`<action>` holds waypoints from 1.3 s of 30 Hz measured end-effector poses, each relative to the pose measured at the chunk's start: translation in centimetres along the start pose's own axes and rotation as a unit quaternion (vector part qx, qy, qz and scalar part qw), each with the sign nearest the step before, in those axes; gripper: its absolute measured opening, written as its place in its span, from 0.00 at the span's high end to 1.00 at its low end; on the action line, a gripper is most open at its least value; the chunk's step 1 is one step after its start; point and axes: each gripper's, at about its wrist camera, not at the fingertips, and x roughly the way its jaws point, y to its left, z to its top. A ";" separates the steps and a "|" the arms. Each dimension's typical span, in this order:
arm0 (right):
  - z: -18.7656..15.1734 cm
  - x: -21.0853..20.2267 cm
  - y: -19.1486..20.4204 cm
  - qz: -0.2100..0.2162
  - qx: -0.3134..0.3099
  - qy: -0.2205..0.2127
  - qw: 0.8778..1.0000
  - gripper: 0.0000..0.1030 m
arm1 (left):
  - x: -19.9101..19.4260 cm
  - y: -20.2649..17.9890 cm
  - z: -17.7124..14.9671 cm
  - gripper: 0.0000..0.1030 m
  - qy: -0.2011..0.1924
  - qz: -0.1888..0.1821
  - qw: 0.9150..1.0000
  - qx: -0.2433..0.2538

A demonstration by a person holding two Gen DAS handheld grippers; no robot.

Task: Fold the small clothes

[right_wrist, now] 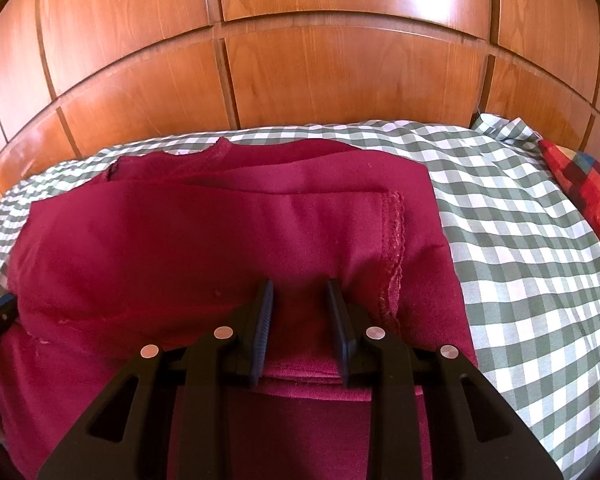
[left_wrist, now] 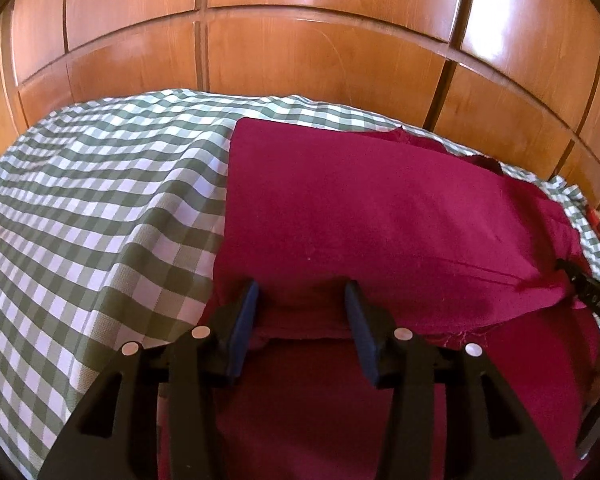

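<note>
A dark red garment [left_wrist: 372, 216] lies partly folded on a green and white checked cloth [left_wrist: 100, 208]. In the right wrist view the garment [right_wrist: 204, 232] shows its neckline at the back and a lace-stitched hem at the right. My left gripper [left_wrist: 302, 294] stands open over the garment's near left edge, with a folded layer of cloth between its jaws. My right gripper [right_wrist: 300, 292] stands open over the near right edge, a fold of cloth lying between its jaws. Each gripper's tip shows at the edge of the other view.
A polished wooden panelled wall [right_wrist: 300, 60] runs close behind the checked surface. A red, blue and yellow checked cushion [right_wrist: 584, 184] lies at the far right. The checked cloth [right_wrist: 520, 216] spreads to the right of the garment.
</note>
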 end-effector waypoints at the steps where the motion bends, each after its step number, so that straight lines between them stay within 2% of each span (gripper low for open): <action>1: 0.0 0.0 0.1 -0.004 -0.002 0.001 1.000 0.75 | 0.0 0.2 0.0 0.56 0.000 -0.006 1.000 -0.005; 6: 0.2 0.3 1.2 -0.035 -0.025 0.004 0.999 0.74 | 0.0 1.1 -0.2 0.56 0.001 -0.032 0.999 -0.025; 12: 0.2 0.3 1.3 -0.039 -0.027 0.004 0.999 0.74 | 0.4 1.5 -0.3 0.56 0.003 -0.046 0.998 -0.032; 15: 0.2 0.3 1.1 -0.034 -0.023 0.003 0.999 0.74 | 0.5 1.4 -0.3 0.56 0.004 -0.041 0.999 -0.028; 20: 0.2 0.1 0.0 -0.001 0.004 0.001 1.000 0.74 | -0.8 1.5 0.0 0.56 0.008 -0.039 0.999 -0.024; 22: 0.2 0.0 -0.5 0.016 0.017 -0.001 1.000 0.73 | -2.6 1.3 -0.7 0.53 0.002 -0.009 1.000 -0.006; 23: 0.2 0.0 -0.8 0.029 0.025 -0.001 0.999 0.71 | -3.1 1.2 -1.2 0.45 0.002 0.008 1.000 0.002; 25: 0.2 0.0 -1.3 0.064 0.039 -0.003 0.997 0.60 | -3.4 1.4 -2.7 0.45 0.012 0.039 0.999 0.011; 27: 0.2 -0.1 -1.4 0.107 0.040 -0.003 0.993 0.31 | -3.2 2.0 -4.2 0.43 0.026 0.062 0.998 -0.005; 28: 0.2 -0.1 -1.1 0.131 0.030 -0.001 0.991 0.26 | -3.1 2.4 -4.3 0.39 0.026 0.060 0.998 -0.021; 29: 0.3 0.0 -0.9 0.135 0.024 0.000 0.991 0.19 | -2.8 2.6 -4.2 0.35 0.028 0.067 0.997 -0.031; 33: 0.3 0.1 -0.2 0.137 0.009 0.004 0.990 0.13 | -1.0 1.4 -3.7 0.29 0.033 0.112 0.993 -0.007; 39: 0.5 -0.1 -1.3 0.166 0.032 0.003 0.986 0.13 | -0.6 1.7 -3.5 0.25 0.035 0.118 0.992 -0.013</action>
